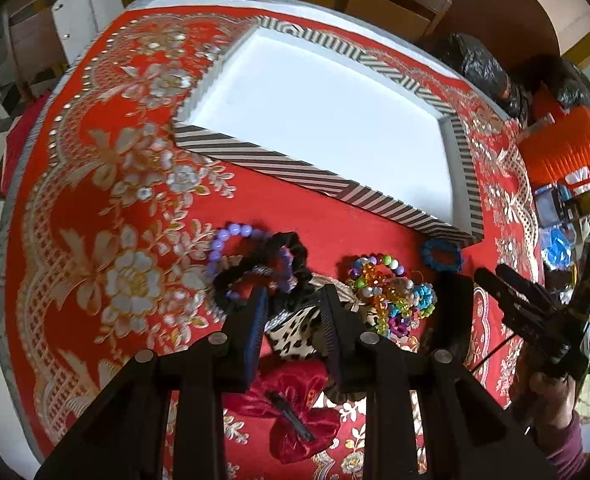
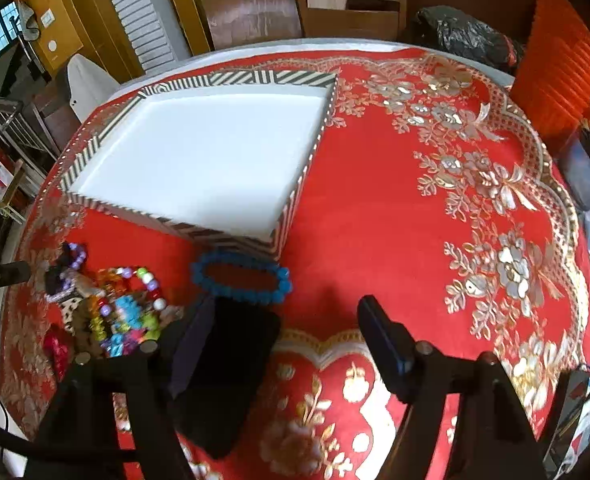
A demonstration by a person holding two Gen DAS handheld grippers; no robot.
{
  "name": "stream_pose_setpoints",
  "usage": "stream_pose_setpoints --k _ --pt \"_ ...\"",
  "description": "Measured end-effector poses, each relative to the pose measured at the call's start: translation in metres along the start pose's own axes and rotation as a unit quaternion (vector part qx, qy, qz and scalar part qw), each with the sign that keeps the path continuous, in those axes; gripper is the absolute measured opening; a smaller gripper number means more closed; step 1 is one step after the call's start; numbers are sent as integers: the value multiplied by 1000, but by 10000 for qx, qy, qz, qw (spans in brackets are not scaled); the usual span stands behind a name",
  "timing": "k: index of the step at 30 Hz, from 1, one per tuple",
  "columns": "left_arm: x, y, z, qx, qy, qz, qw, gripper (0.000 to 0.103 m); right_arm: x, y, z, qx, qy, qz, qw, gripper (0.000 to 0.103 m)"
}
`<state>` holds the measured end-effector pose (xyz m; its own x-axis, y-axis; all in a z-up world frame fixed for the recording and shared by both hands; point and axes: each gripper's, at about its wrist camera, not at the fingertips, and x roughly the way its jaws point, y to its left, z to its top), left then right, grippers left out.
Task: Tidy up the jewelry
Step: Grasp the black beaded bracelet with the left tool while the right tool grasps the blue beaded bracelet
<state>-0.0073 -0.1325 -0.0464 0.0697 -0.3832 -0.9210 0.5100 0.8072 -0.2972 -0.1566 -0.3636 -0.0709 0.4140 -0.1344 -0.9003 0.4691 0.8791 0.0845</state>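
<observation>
A round bench (image 2: 375, 208) is covered by a red floral cloth, on which a striped tray (image 2: 295, 196) with a bare white inside is set. Just before the tray, a heap of bead bracelets (image 1: 387, 292), a blue bracelet (image 2: 241, 276) and a red bow (image 1: 295, 412) are laid. The left hand-held gripper (image 1: 293, 320) is seen clamped on a leopard-print hair tie (image 1: 295, 330), while the right hand-held gripper (image 2: 287, 324) is held apart above the cloth beside the blue bracelet, nothing being gripped.
</observation>
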Motion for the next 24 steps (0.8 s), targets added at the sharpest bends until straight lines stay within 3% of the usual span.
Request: stream_pose_setpoints --k 4,10,15,17,18,24 --pt "14 0 11 -96 147 -45 9998 13 13 -4 5 23 93 28 10000 75" --pt "39 -3 26 -140 380 -34 9992 13 31 0 11 -89 195 64 9998 60" --pt "56 -5 30 -4 550 341 9979 13 41 4 14 -314 230 -134 9992 37" --pt "56 3 29 -122 500 224 9984 10 42 8 14 -428 227 -89 9988 10" --pt "55 7 29 -196 479 126 9986 0 42 9 13 -470 259 -158 9984 9" --pt "23 31 24 -393 231 -239 9987 0 14 7 12 -391 104 117 9991 9"
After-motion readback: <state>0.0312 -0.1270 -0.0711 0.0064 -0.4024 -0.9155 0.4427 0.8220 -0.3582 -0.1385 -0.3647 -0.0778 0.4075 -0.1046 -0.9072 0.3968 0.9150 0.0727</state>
